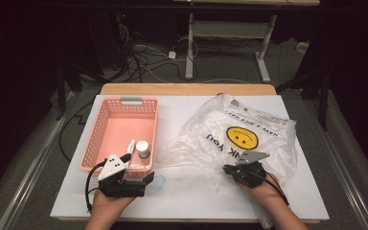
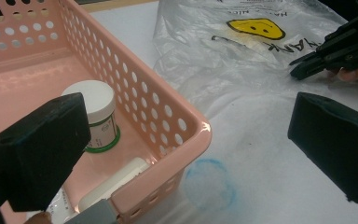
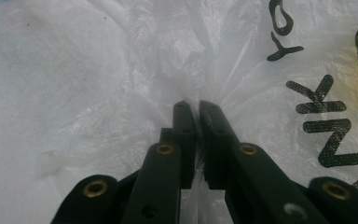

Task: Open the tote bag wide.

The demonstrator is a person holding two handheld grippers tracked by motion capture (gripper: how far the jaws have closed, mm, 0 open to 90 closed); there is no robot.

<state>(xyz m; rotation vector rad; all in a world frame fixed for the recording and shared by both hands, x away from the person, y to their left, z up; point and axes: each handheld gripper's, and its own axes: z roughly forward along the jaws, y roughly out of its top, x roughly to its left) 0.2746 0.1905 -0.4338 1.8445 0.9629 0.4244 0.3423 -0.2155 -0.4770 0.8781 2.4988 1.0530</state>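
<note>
Right tongs (image 3: 192, 108) pinched tight on a gathered fold of the bag (image 1: 249, 129), plastic bunching and puckering right at the tips in the right gripper view. Bag itself lying crumpled on the right half of the desk (image 1: 191, 191), clear plastic with a yellow smiley and black lettering, spread from the far edge down to the near right hand (image 1: 263, 189). Seen from the left gripper view too: right tongs (image 2: 307, 65) closed at the bag's (image 2: 223, 60) near edge. Left tongs (image 2: 186, 154) standing wide, nothing between them, just hanging over the near right corner of the basket (image 2: 186, 126). From the high view, left tongs (image 1: 146, 179) sitting right at the basket's (image 1: 120, 103) near rim, pointing toward the middle of the desk. Pink basket on the left half, well apart from the bag. Inside it: a small white-lidded jar (image 1: 143, 148) upright near the near right corner, and a white tube (image 1: 130, 146) lying just beside it. Faint blue ring mark (image 2: 212, 182) on the desk between basket and bag, close to the basket's corner.
</note>
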